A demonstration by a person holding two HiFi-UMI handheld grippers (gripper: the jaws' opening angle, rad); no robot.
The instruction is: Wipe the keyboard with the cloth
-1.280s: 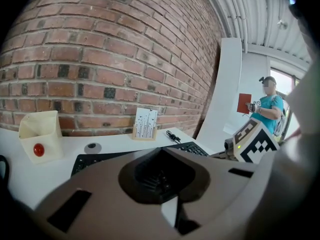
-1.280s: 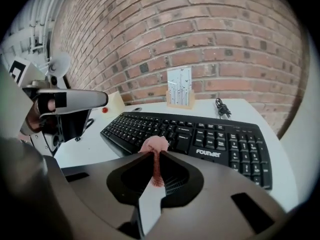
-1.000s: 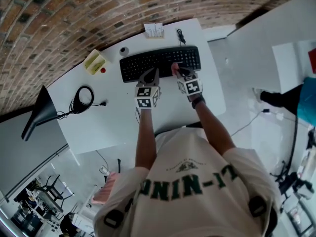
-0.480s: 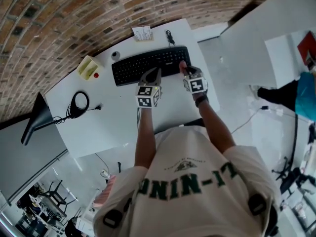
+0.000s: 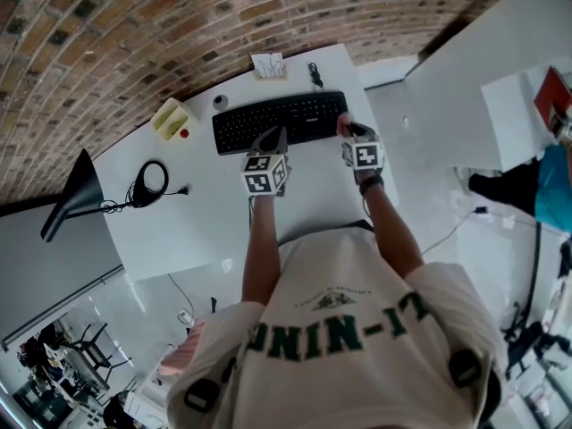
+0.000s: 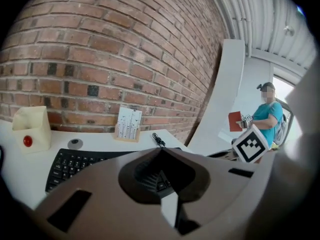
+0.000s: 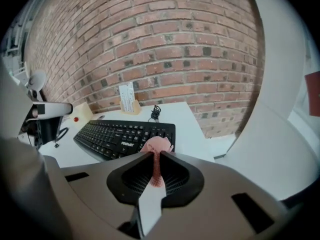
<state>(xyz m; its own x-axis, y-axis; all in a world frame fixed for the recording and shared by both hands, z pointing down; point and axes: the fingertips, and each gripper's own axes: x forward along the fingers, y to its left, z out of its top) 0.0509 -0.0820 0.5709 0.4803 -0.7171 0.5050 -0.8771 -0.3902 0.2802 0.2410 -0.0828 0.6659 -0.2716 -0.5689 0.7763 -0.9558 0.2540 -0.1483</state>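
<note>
Nearest: green block lettering on the person's shirt, upside down to the head cam, not legible as a word. Marker cubes on both grippers carry b/w square codes, no text.

R gripper (image 7: 154,155): fingers pinched together on a pink cloth (image 7: 157,145). A thin fold runs down betw. them and a small wad pokes out past the tips. L gripper (image 6: 161,152): fingers closed tight, nothing betw. them.

Keyboard (image 7: 123,134) lies just ahead of both sets of tips. The wad sits at its near R corner, ahead of the R fingers; can't confirm contact. The L tips hang over the front edge, abt mid-board.

Progress, my read: wipe under way, cloth at the R end. No dust or streaks show, so can't say which keys are done. The mid and L sections, off to the L of the R fingers, prob. remain.

White logo on the keyboard's front row: too blurred to read. Beyond the tips, by the brick wall, a printed card stand (image 7: 128,99): marks too small. Yellow box (image 6: 31,129) w/ a red button: no text seen.
</note>
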